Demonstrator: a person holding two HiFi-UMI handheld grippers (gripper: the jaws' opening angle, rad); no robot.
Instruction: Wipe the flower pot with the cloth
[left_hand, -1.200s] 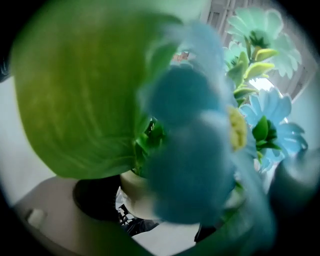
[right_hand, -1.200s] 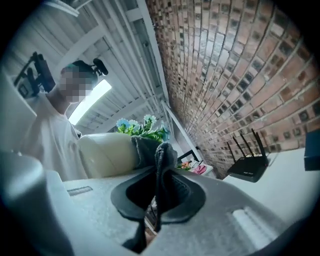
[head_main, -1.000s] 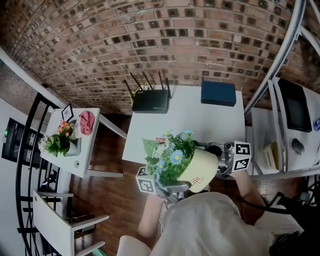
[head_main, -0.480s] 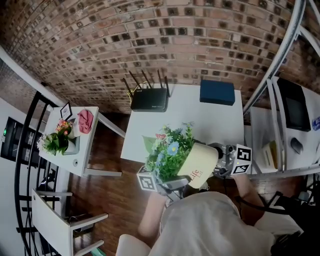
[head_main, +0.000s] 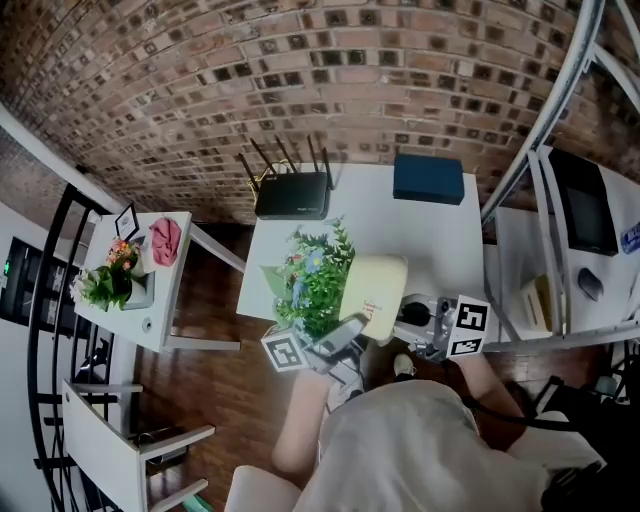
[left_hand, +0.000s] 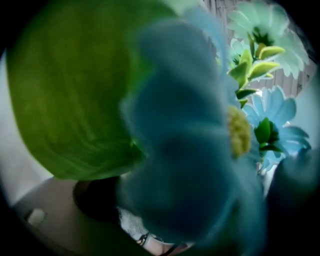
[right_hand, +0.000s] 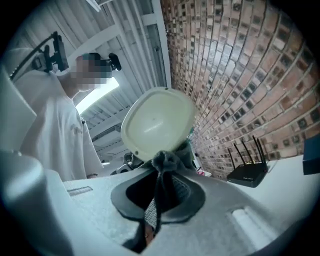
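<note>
Two hand-held grippers meet at one flower pot (head_main: 375, 287), which is held in the air over the near edge of the white tabletop (head_main: 430, 235). The left hand-held gripper (head_main: 343, 333) has its jaws closed partway on the pot's rim. The pot is tipped on its side, its flowers (head_main: 310, 275) pointing left. This grip is judged from the head view, because the left gripper view is filled by a blurred blue flower (left_hand: 185, 150) and a green leaf (left_hand: 75, 100). The right hand-held gripper (right_hand: 155, 210) is clamped on a dark grey cloth (right_hand: 164, 162). The cloth's bunched end appears to sit against the lower edge of the pot's cream underside. The main risk is that the pot hangs from a single pinch at its rim. A firm push from the cloth could lever it out of the jaws, and it would likely drop past the tabletop's edge to the wooden floor (head_main: 215, 385). Because the pot is tipped this far, the flowers might also slide out. Only a narrow fold of cloth is pinched, so a hard rub could pull it free. For room to move, the middle of the tabletop behind the pot is bare. A black router (head_main: 292, 195) and a blue box (head_main: 428, 180) stand well apart at the far edge, against the brick wall (head_main: 300, 80). To the left, across a gap of floor, a small side table (head_main: 160, 325) carries another plant (head_main: 110, 283). The person's body is close behind both hand-held grippers, so there is little space to draw back.
</note>
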